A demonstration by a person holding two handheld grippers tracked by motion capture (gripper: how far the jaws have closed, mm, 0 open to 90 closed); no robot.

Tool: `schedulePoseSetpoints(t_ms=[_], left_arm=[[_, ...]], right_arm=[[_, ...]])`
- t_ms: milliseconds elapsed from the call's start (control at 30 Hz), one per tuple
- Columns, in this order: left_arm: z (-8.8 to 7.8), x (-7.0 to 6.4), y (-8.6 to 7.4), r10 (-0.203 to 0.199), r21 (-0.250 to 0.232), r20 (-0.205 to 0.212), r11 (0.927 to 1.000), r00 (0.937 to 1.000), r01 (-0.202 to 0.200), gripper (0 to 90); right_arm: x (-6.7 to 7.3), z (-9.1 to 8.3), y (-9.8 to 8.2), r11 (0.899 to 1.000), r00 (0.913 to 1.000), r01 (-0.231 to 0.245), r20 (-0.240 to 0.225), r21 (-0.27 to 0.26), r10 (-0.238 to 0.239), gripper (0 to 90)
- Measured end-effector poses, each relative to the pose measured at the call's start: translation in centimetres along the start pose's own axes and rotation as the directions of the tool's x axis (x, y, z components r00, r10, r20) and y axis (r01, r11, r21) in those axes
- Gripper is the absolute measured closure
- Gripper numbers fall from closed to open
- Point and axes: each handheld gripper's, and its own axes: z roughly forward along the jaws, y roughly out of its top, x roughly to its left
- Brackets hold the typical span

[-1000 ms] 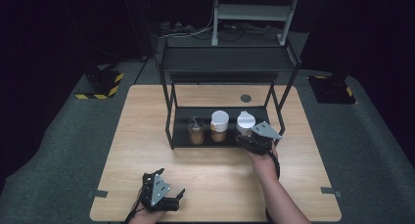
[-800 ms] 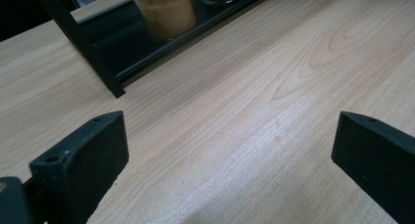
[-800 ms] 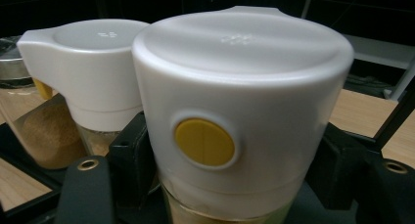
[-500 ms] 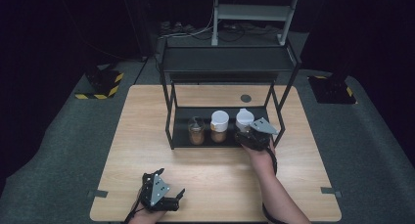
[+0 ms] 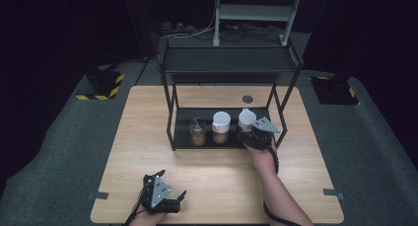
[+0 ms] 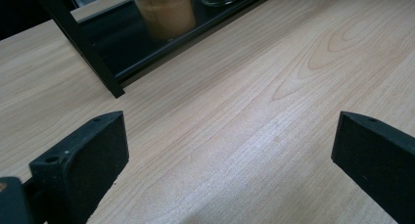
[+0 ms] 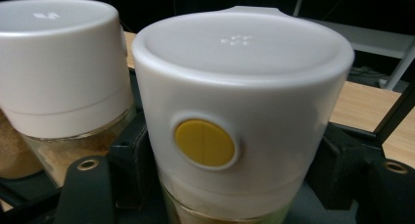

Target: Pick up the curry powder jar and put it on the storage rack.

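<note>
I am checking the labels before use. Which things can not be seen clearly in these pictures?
- Right jar, right gripper view: contents cut off by the bottom edge, below the white lid.
- Right gripper, high view: jaws hidden under its grey plate.
- Lidless jar, left gripper view: top cut off by the edge.

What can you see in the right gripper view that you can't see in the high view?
Up close, the right gripper view gives the yellow dot on the white lid of the held jar. The high view gives the whole table, the black rack and the left gripper. Both share the held jar, the right gripper and the neighbour jar.
</note>
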Motion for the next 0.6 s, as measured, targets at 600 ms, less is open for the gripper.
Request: schedulePoseSetpoints(t_ms=[600], left_arm=[[-0.01, 0.07, -0.05, -0.003, -0.002, 0.003, 1.0000, 1.0000, 0.003, 0.7]], right_arm=[[-0.44, 0.29, -0.94, 0.999, 0.9996, -0.027, -0.008, -0.018, 0.027, 30.3]])
